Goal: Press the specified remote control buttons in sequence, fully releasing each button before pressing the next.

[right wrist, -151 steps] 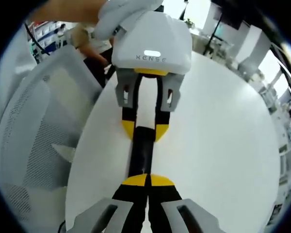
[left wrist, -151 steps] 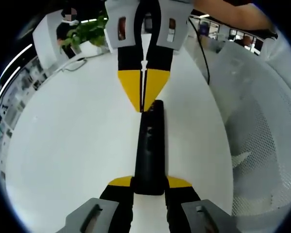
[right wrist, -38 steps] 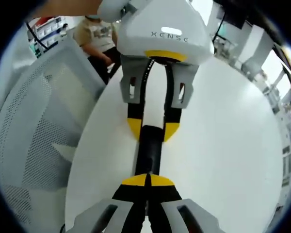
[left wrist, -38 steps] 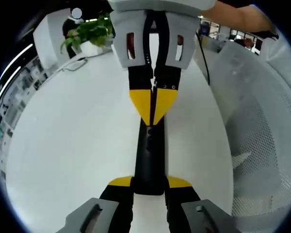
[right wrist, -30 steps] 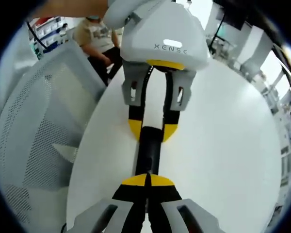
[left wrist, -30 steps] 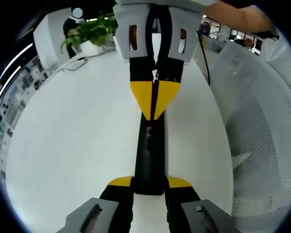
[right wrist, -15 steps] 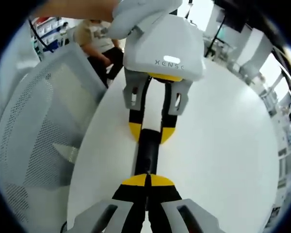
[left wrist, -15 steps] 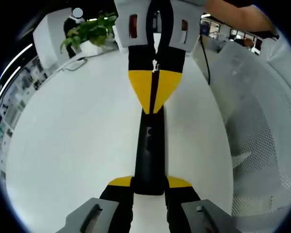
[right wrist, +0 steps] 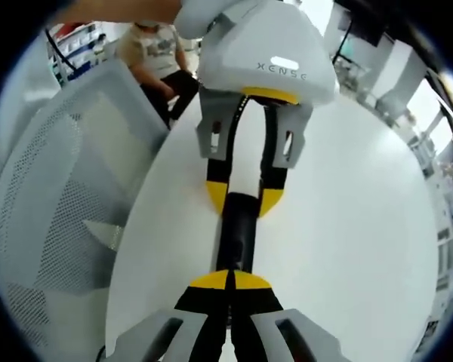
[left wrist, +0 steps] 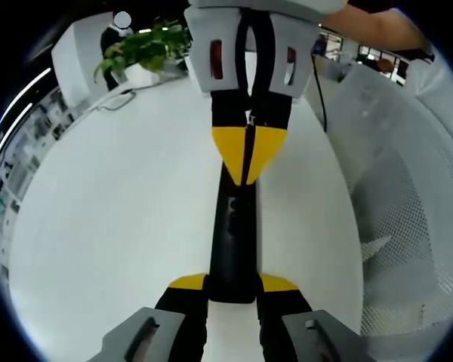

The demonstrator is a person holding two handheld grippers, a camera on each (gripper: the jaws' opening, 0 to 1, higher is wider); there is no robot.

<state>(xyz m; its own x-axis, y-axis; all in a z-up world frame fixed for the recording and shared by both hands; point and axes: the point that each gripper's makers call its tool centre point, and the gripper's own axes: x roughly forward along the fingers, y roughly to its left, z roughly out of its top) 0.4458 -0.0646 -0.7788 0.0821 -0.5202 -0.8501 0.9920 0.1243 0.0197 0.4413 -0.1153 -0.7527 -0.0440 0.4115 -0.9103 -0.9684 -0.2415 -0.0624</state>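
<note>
Since half a second ago the right gripper (left wrist: 247, 162), jaws pressed together, has shifted slightly along the slim black remote control (left wrist: 232, 240), its yellow tips over the far end. The left gripper (right wrist: 242, 202) pinches the remote's near end above the round white worktop (left wrist: 113, 219). Open surface lies leftward; a white mesh chair (left wrist: 408, 204) crowds the right edge

A white table (left wrist: 113, 204) carries a black remote control (left wrist: 232, 241) lying flat.
</note>
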